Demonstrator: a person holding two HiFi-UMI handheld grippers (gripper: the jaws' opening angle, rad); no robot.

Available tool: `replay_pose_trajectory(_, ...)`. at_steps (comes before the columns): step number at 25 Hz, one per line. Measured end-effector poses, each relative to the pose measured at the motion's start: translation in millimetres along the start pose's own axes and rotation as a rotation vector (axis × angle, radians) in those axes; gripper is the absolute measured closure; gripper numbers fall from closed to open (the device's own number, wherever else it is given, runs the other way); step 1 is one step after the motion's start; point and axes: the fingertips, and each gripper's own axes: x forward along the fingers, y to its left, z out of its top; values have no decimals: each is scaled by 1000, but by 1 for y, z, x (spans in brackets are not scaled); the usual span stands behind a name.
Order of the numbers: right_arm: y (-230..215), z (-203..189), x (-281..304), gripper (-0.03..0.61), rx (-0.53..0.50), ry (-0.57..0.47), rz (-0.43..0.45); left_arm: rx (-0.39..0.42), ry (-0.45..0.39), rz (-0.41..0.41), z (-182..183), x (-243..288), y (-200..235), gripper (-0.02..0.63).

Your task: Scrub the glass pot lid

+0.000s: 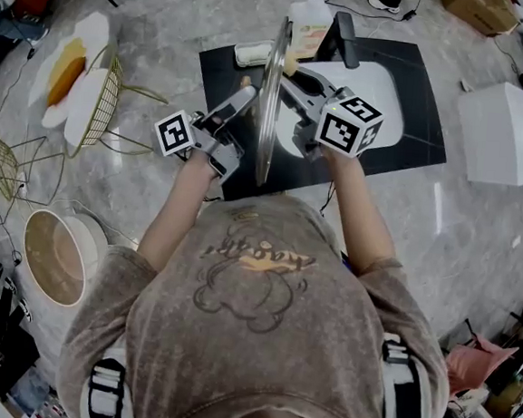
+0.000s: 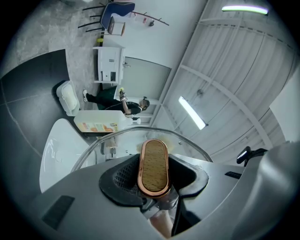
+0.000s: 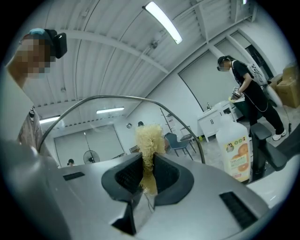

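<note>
The glass pot lid (image 1: 271,100) stands on edge between my two grippers, over a black mat. My left gripper (image 1: 236,112) is shut on the lid's wooden, copper-rimmed handle (image 2: 154,166), which fills the gap between the jaws (image 2: 154,174). The lid's steel rim (image 2: 140,133) arcs just beyond the handle. My right gripper (image 1: 296,85) is on the lid's other side, shut on a pale fibrous scrubber (image 3: 150,140). The scrubber's tuft sticks out past the jaws (image 3: 149,174) toward the glass. The lid's rim (image 3: 117,98) curves over it.
A white sink basin (image 1: 391,83) is set in the black mat (image 1: 422,140). A soap bottle (image 1: 310,21) stands behind it. To the right is a white box (image 1: 509,130), to the left a wire rack (image 1: 102,103) and a round tub (image 1: 57,254). A person (image 3: 248,89) stands beyond.
</note>
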Motion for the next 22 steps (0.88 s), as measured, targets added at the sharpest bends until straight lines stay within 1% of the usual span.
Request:
replay_pose_trajectory(5,-31,-31,6,531,26,81,-52,-6,-8,8,1,1,1,433)
replay_pose_trajectory(7,-38,-49,6,531,34,121,-74,-8,-10,7,0,0,1,433)
replay_pose_trajectory(10,-43,-73,4,531,48,174,-82,-8,-17,15,1,-2,4,433)
replay_pose_trajectory(16,-32,-112,-5,531,77,267,-52,-8,-28,23,5,-3,8,433)
replay_pose_trajectory(22,-6,-131,-18,531,97,317,2,1,-31,27,10,-2,10,433)
